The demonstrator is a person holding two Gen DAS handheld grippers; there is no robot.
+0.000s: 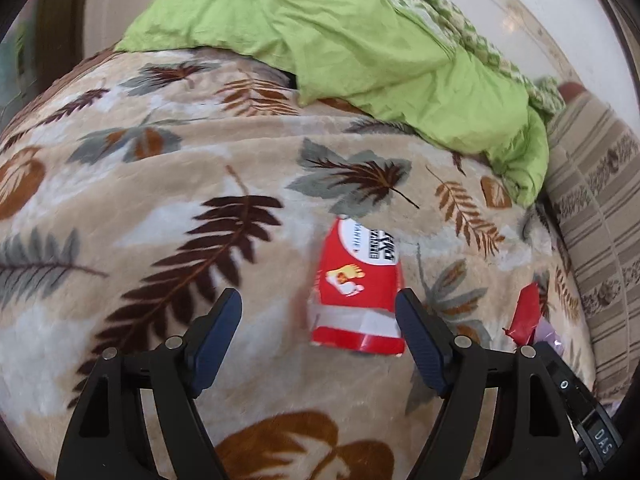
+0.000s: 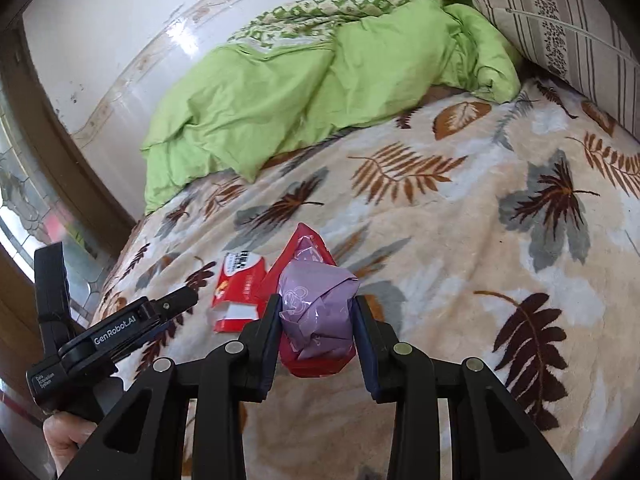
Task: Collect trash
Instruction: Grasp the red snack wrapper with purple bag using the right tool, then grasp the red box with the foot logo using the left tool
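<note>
Trash lies on the bed's leaf-patterned blanket point(image 2: 460, 240): a flattened red-and-white carton point(image 1: 358, 288) rests on the fleece just ahead of the left gripper point(image 1: 318, 312), whose blue-padded fingers point(image 1: 222, 328) are spread wide with nothing between them, the right one just beside the carton's lower corner. The right gripper point(image 2: 316, 316) pinches a crumpled lilac wrapper point(image 2: 318, 308) together with a red packet point(image 2: 308, 248) behind and under it, above the blanket near the carton. A rumpled green duvet point(image 2: 280, 92) lies at the far side of the bed, by a striped pillow point(image 2: 560, 20).
</note>
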